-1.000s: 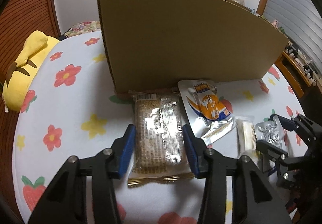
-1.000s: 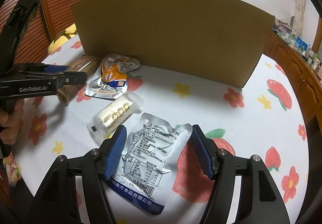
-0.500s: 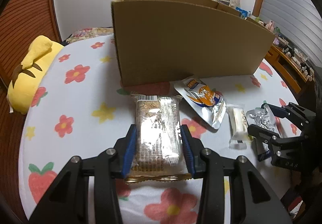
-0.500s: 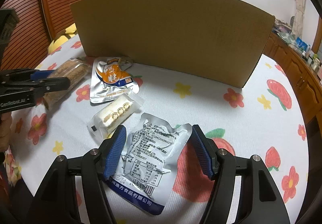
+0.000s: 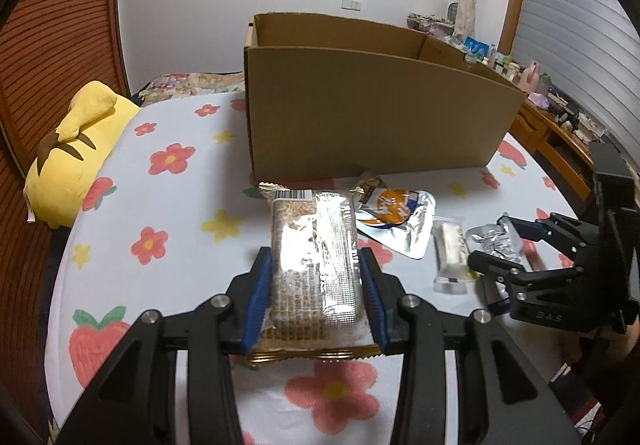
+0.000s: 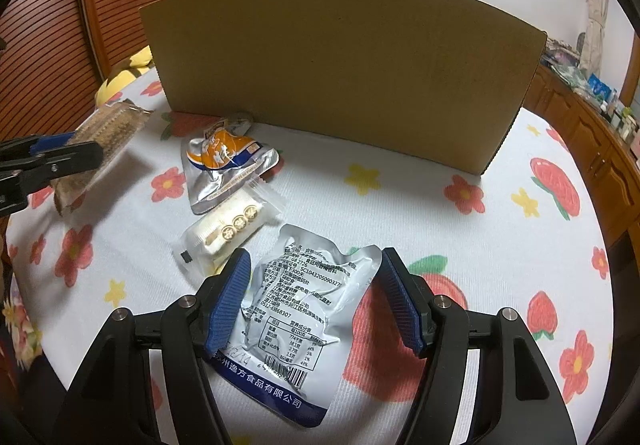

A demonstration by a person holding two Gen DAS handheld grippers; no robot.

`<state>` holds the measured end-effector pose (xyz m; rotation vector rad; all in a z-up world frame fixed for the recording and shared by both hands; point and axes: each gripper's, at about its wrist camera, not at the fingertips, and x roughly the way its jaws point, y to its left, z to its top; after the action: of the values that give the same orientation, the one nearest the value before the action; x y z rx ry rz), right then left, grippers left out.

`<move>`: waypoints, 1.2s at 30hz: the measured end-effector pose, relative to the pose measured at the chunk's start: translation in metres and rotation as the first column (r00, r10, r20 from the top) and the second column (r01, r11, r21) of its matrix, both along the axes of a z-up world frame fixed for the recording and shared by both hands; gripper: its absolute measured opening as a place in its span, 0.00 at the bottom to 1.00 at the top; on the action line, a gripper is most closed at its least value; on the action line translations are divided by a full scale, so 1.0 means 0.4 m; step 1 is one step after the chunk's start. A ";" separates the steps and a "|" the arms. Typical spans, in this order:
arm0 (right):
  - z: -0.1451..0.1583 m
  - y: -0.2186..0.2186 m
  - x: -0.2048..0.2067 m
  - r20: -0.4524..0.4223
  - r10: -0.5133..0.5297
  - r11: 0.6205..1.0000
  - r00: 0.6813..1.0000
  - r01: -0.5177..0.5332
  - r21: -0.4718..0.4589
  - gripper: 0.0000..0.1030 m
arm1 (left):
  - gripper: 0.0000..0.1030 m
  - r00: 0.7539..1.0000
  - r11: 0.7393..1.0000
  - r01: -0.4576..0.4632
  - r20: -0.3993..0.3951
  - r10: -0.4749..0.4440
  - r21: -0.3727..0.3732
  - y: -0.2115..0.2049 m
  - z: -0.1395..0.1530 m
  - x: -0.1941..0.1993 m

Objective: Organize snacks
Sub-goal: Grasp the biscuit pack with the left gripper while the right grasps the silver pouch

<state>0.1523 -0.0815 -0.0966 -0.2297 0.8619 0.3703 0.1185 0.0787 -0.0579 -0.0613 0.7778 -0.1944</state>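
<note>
My left gripper is shut on a clear-wrapped grain bar pack and holds it lifted above the floral tablecloth; it also shows in the right wrist view. My right gripper is open, its blue pads on both sides of a silver foil pouch that lies flat. An orange and silver pouch and a small white cake pack lie between the grippers. An open cardboard box stands behind them.
A yellow plush toy lies at the table's far left edge. A wooden cabinet with small items stands beyond the right side. The round table's edge curves close on the right.
My left gripper has closed on the grain bar pack, lifted it and drawn back from the box, whose open top now shows. The right gripper has not moved.
</note>
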 end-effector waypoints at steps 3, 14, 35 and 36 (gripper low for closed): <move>0.001 -0.002 0.003 -0.004 0.001 1.000 1.000 -0.001 -0.003 0.66 | 0.39 1.000 1.000 0.004 0.011 -0.004 0.001 -0.009 0.007 -0.007; 0.009 -0.009 -0.002 -0.027 -0.002 1.000 1.000 0.002 -0.007 0.50 | 0.39 0.999 1.000 0.026 0.038 -0.026 0.008 -0.036 0.014 -0.023; 0.080 0.001 -0.053 0.047 0.055 0.997 0.997 -0.057 0.053 0.26 | 0.39 0.998 0.999 0.038 0.058 -0.038 0.000 -0.054 0.031 -0.030; 0.080 0.002 -0.055 0.049 0.058 0.997 0.997 -0.061 0.053 0.25 | 0.39 0.997 0.999 0.040 0.059 -0.040 0.001 -0.057 0.033 -0.030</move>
<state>0.1301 -0.0807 -0.0645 -0.2132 0.7983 0.4416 0.1064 0.0560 -0.0446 -0.0402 0.7204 -0.2338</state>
